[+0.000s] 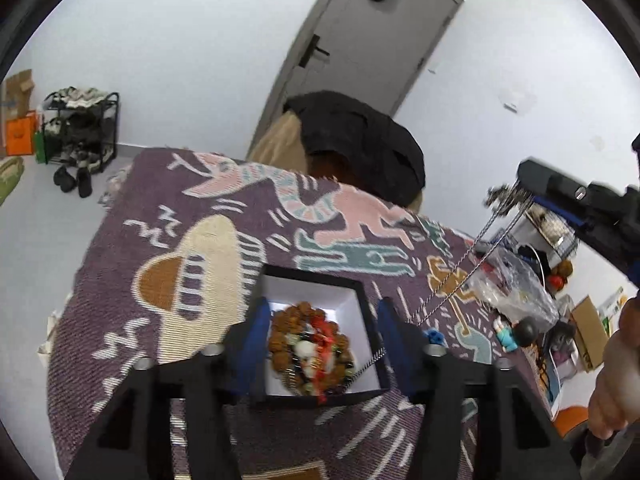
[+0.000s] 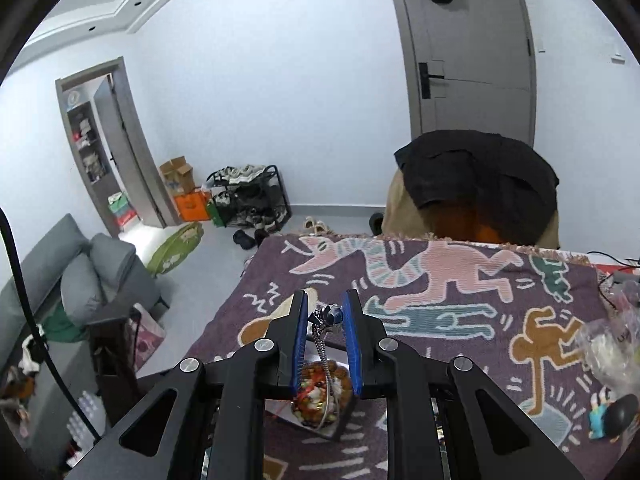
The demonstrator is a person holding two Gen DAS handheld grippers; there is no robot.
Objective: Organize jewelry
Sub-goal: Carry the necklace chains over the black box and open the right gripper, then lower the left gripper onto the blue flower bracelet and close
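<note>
Right gripper (image 2: 326, 312) raised, jaws pinching chain (image 2: 324, 344).

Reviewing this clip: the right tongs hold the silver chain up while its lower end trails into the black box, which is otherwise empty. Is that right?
Not quite. The right tongs do hold the silver chain up with its end in the black box, but the box is not otherwise empty: a beaded bracelet lies in it, as the left wrist view shows.
</note>
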